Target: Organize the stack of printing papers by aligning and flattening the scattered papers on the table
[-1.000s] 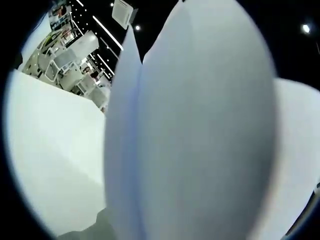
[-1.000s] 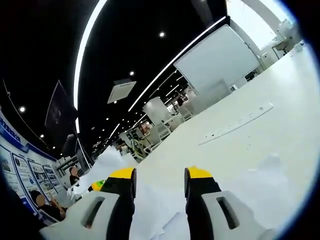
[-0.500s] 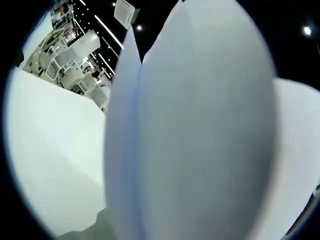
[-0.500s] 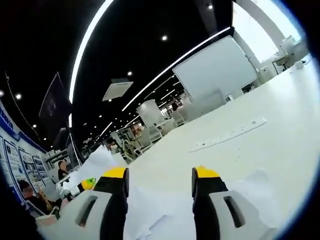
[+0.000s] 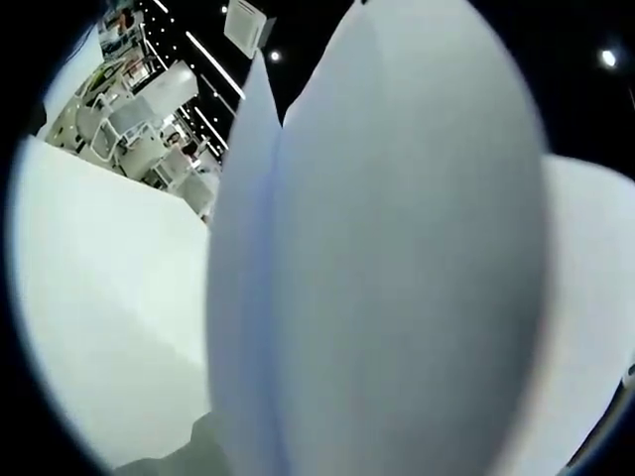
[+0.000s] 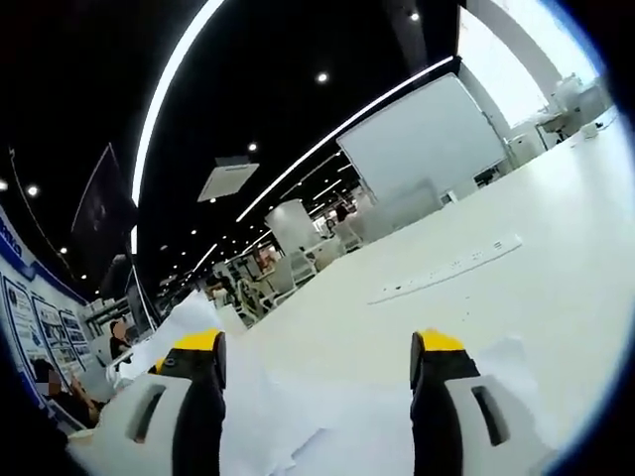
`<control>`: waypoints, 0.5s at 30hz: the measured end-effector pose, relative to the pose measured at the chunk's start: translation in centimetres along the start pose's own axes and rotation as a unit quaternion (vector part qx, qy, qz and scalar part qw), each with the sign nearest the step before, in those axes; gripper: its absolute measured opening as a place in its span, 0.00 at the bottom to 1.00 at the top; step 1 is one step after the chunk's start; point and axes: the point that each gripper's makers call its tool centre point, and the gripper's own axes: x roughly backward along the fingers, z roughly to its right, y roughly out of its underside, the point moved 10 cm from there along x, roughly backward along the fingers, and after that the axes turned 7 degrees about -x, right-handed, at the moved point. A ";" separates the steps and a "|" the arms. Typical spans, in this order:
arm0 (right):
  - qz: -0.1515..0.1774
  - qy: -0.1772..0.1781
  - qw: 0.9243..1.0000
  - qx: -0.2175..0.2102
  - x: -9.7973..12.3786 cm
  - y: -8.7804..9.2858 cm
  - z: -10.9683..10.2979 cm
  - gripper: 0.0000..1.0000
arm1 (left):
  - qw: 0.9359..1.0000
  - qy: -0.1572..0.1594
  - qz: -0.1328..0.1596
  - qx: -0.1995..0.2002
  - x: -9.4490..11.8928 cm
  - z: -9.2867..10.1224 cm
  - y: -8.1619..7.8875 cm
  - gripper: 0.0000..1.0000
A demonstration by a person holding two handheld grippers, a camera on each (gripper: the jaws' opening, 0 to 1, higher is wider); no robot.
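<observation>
On the white table (image 6: 556, 297), loose papers (image 6: 337, 436) are seen lying unaligned under the right gripper (image 6: 317, 362), whose jaws are spread wide and empty. Upright sheets (image 5: 397, 258) block the left gripper view; its grip cannot be told. Most squaring is judged undone. A dark-ceilinged hall with light strips is seen beyond.

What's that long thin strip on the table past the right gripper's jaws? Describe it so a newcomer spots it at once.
Start in the right gripper view at the big white table. Beyond the loose papers between the open right gripper jaws, a long, narrow white power strip lies flat on it. Unlike the crumpled papers, it is straight, rigid and dotted with small sockets.
</observation>
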 end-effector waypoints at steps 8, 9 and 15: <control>0.001 -0.001 1.000 0.008 0.1 0.1 -0.4 0.82 | 1.000 0.000 0.000 0.001 0.0 0.0 0.0 0.06; 0.001 -0.002 1.000 0.008 0.1 0.1 -0.4 0.83 | 1.000 0.000 0.000 0.000 0.0 0.0 0.0 0.06; -0.013 -0.004 1.000 0.020 -0.3 0.2 -0.4 0.88 | 1.000 -0.001 0.001 0.004 0.0 0.0 -0.1 0.06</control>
